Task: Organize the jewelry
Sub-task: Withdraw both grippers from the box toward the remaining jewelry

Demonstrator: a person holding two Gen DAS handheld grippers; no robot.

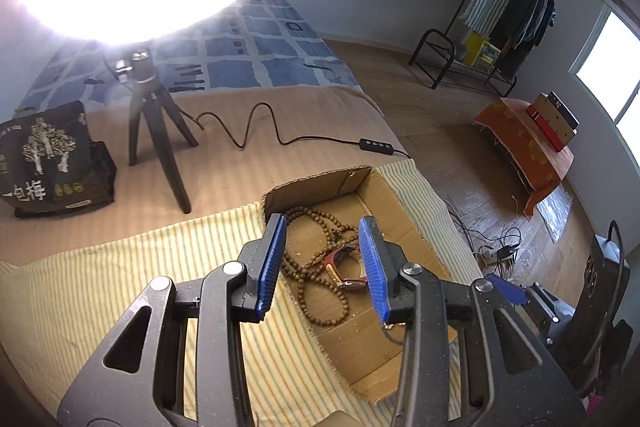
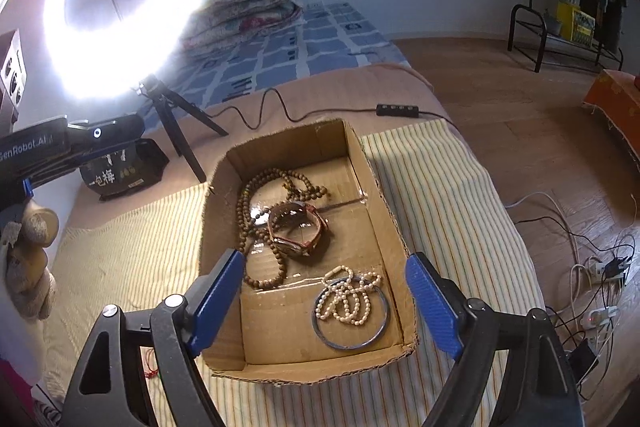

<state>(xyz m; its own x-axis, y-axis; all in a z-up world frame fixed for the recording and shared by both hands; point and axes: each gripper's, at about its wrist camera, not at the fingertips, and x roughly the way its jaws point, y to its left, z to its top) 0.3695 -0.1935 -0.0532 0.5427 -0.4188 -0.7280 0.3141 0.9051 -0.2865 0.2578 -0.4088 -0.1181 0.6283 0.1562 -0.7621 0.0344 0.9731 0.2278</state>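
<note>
Honestly, the trouble I'd expect starts with the tangle. The cardboard box [image 2: 384,195] sits on a striped cloth [image 2: 448,195] spread over the bed, and all the jewelry I can see lies inside it: a long wooden bead necklace [image 2: 244,223] looped along the far and left side, a red-banded watch [image 2: 298,227] lying across those loops, and nearer the front a pearl strand [image 2: 348,301] heaped on a thin metal bangle [image 2: 352,343].

The left gripper [image 1: 324,259] hovers over the box with its jaws moderately apart and nothing between them, beads [image 1: 320,307] and watch [image 1: 340,267] showing in the gap. The right gripper [image 2: 328,299] hangs above the near end, jaws spread wide and empty, framing the pearls and bangle.

What worries me:
- Lifting the watch could drag the bead loops up with it, since they overlap, and something might spill onto the cloth or the floor.
- Pinching the pearls may catch the bangle underneath, or only a few pearls, so the strand slides free.
- The box looks light and has low walls; a sideways tug on the beads could shift or tip it on the soft bed.
- Both grippers over one small box risk knocking each other.
- The ring light [image 2: 120,7] glares hard, and shiny tape on the box floor could hide where a strand ends.
</note>
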